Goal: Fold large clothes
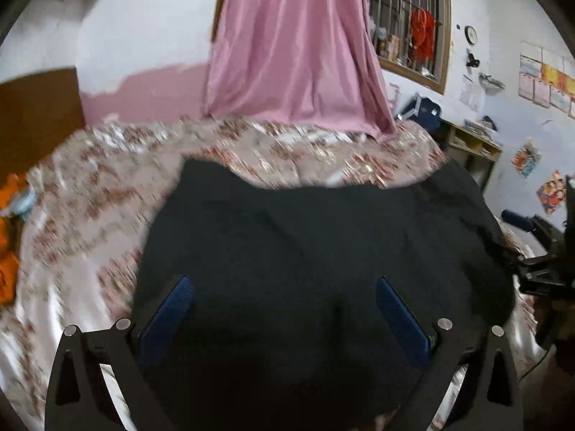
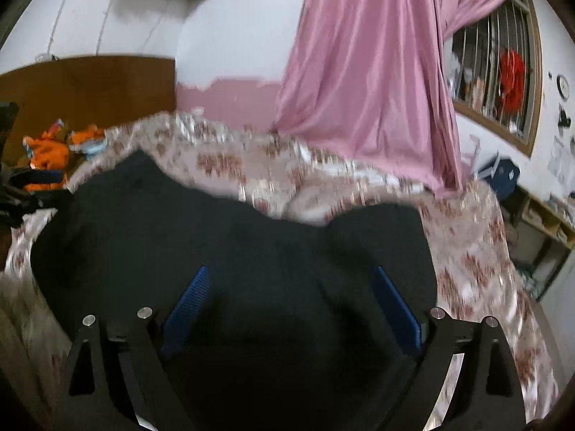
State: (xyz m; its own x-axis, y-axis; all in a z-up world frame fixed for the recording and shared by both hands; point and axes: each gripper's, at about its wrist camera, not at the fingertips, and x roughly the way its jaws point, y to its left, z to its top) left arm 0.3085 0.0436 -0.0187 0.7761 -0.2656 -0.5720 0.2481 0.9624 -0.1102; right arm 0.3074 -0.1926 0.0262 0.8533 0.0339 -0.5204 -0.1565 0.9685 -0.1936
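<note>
Large black fabric garment (image 1: 305,251) is laid flat on the bed, over the floral pink-and-cream satin bedspread (image 1: 90,215) — it fills the lower middle of both wrist views.

Left claw (image 1: 284,309): jaws spread wide, blue-padded fingers (image 1: 172,309) seen either side over the dark cloth, nothing clamped between them. Whether the tips touch the fabric cannot be told.

Right claw (image 2: 291,298): jaws also wide, blue pads (image 2: 190,298) apart above the garment, nothing gripped. In the left view it is seen at the far right edge, beside the garment's right side.

Pink draped curtain (image 2: 366,82) hangs behind the bed, its hem resting on the bedspread. Orange soft toys (image 2: 50,151) are seen by the brown wooden headboard (image 2: 90,86) — well apart from the garment. Both views are motion-blurred.
</note>
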